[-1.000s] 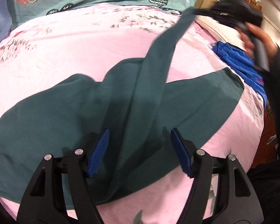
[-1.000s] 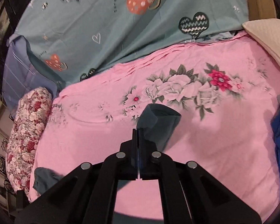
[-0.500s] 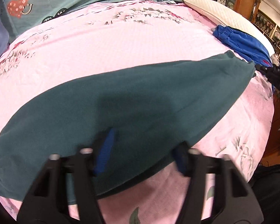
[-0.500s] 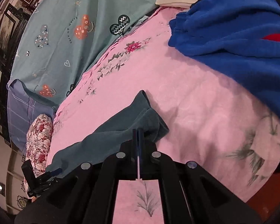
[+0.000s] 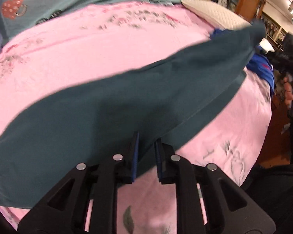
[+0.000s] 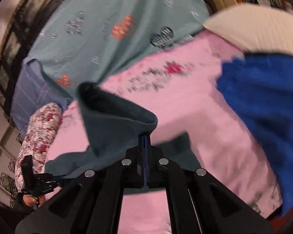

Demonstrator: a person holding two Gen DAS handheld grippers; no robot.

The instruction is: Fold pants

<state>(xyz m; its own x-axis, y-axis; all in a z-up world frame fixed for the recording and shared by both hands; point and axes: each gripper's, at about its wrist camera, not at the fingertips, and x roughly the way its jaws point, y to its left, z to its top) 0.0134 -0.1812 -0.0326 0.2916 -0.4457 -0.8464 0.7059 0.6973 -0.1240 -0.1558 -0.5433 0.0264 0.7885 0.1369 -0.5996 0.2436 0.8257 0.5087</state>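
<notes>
Dark teal pants point(image 5: 127, 105) lie stretched across the pink floral bed sheet point(image 5: 87, 48), from lower left to upper right. My left gripper point(image 5: 147, 138) is at their near edge, jaws closing. The fabric fills the narrow gap and touches both blue pads point(image 5: 135, 156). My right gripper point(image 6: 144, 136) is shut on the pants' far end point(image 6: 111, 120), which stands lifted and curled above the sheet. In the left wrist view the right gripper point(image 5: 289, 66) shows at the right edge, held by a hand. The left gripper point(image 6: 41, 181) appears low on the left of the right wrist view.
A blue garment point(image 6: 263, 97) lies at the bed's right side, beside a white quilted pillow point(image 6: 254, 27). A teal quilt with hearts point(image 6: 117, 19) covers the head of the bed. A floral bolster point(image 6: 39, 132) lies at the left. The bed edge drops off on the right.
The right gripper swung the pants' end from over the bed's middle out to the right, stretching the pants long. The left jaws narrowed from wide open onto the near edge.
</notes>
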